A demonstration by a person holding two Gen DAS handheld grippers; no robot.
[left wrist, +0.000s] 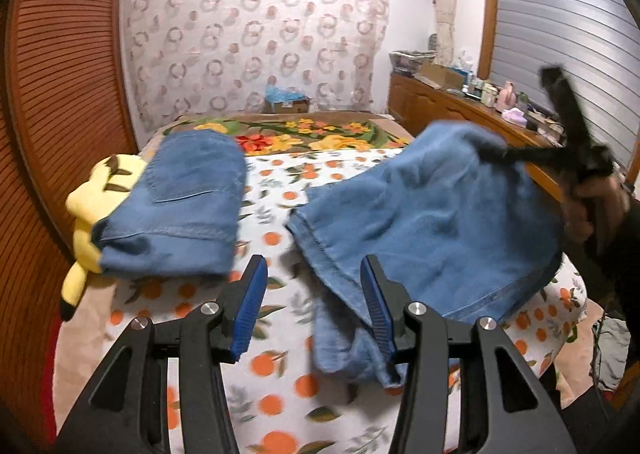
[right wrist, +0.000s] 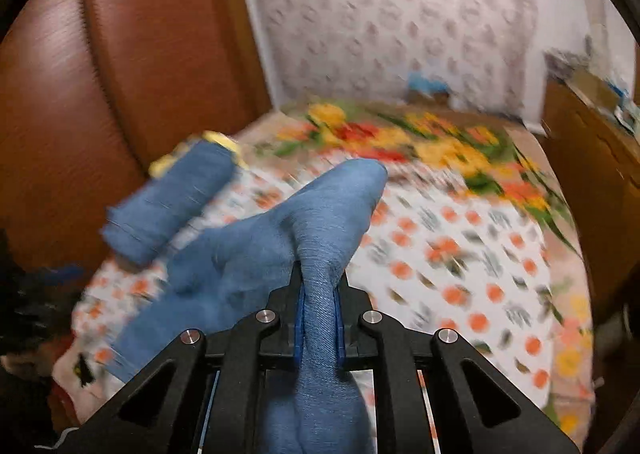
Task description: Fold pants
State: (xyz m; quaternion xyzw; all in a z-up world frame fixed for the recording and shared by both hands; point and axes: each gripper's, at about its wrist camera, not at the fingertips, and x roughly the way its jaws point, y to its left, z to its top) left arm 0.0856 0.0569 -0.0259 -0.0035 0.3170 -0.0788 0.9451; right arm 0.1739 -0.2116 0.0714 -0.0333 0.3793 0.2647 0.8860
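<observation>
In the left wrist view, the left gripper (left wrist: 314, 308) is standing about half open with nothing between its blue pads (left wrist: 250, 308); its right finger is lying just beside, perhaps touching, the near hem of the pants (left wrist: 424, 230), which are spreading across the right half of the bed (left wrist: 280, 394). At the right edge, a hand (left wrist: 596, 205) is holding the right gripper (left wrist: 490, 151), which is pinching the far corner of the cloth and holding it raised above the bed. A second pair of jeans (left wrist: 180, 209), already folded, is resting at the left on a yellow plush toy (left wrist: 86, 213), well apart from the work. In the right wrist view, which is blurring heavily, the right gripper (right wrist: 319, 318) is standing narrow, its jaws clamping a bunched ridge of the pants (right wrist: 256, 250), and the cloth is trailing away to the left and near side. This view is confirming the grip directly, which the left view shows only from a distance; the left view alone is showing the free hem and the empty left gripper. The step in hand appears to be gathering the unfolded pants for a first fold. The next move is likely calling for the left gripper to take the near hem, so that both grippers can be carrying the cloth over together, keeping the edges aligned.
</observation>
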